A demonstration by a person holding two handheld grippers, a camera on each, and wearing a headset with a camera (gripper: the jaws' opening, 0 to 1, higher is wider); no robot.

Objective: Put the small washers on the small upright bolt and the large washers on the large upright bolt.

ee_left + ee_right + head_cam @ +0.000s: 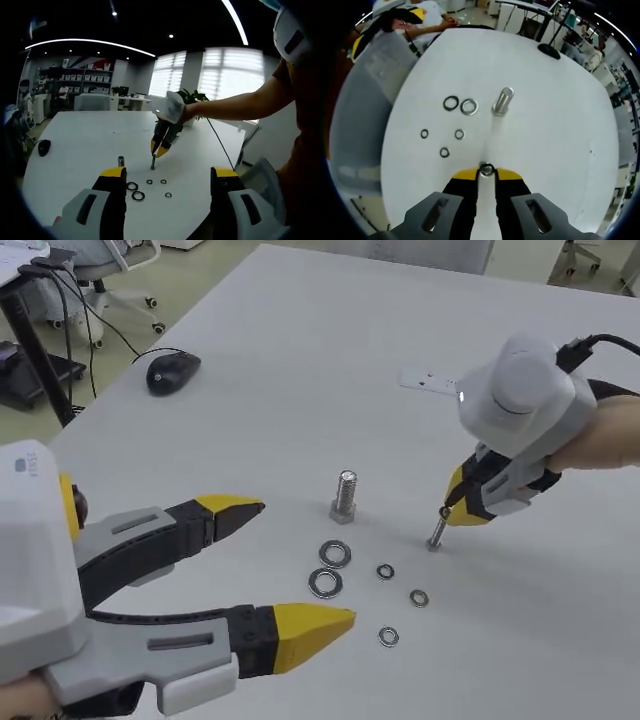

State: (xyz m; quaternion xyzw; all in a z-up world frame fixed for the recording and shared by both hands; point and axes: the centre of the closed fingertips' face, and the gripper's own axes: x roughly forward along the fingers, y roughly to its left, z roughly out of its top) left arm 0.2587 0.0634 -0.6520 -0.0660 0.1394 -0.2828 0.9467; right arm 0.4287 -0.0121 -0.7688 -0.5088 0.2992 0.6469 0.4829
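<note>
Steel on steel: your right claw point(450, 512), clamped on a small washer point(487, 170), holds it at the tip of the small bolt point(437, 536), which stands near the large bolt point(345, 495). Centre the hole squarely over the thread before releasing, since a skewed drop could knock the bolt over. Your left claw point(307, 562) hangs with its jaws apart. Just beside the large bolt, two large washers point(335, 553) and three loose small washers point(385, 571) lie on the worktop point(300, 360). Both bolts stand upright.

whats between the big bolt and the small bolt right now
Bare table in the head view; the loose washers lie nearer the person. The right gripper holds a small washer at the small bolt, apart from the large bolt.
</note>
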